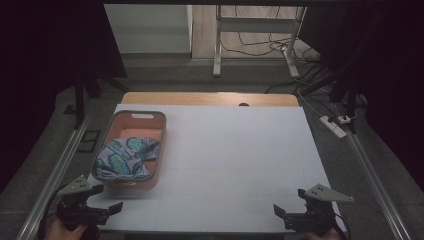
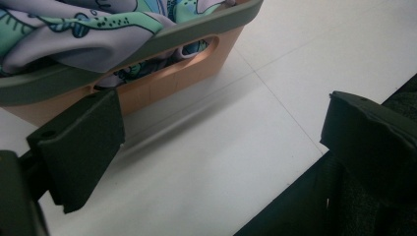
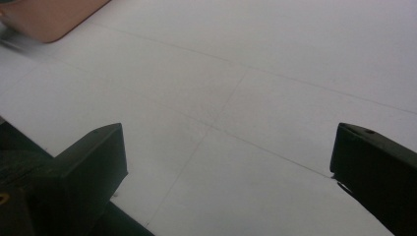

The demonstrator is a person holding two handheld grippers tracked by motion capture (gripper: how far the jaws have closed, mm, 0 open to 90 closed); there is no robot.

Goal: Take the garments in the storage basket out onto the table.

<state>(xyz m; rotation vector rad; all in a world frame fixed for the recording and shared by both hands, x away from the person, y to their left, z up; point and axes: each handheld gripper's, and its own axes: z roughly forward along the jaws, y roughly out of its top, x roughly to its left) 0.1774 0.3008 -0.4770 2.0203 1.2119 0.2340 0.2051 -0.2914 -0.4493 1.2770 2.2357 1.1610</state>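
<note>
An orange basket with a grey rim [image 1: 119, 118] stands on the left of the white table top, and a patterned lilac and green cloth [image 1: 125, 156] lies bundled inside it. My left gripper [image 1: 107, 199] rests open at the table's near left corner, just in front of the basket. In the left gripper view the basket's rim [image 2: 162, 42] and the cloth [image 2: 83, 29] rise close above the wide-spread jaws. At the near right corner my right gripper [image 1: 277, 211] is open with nothing between its jaws. The right gripper view has a corner of the basket [image 3: 49, 19] at the top left.
The white board [image 1: 230, 155] lies on a wooden table whose far edge [image 1: 210, 98] shows behind it. Metal rails [image 1: 55, 170] run along both sides. Farther back are desk legs, cables and a power strip [image 1: 334, 126] on the floor.
</note>
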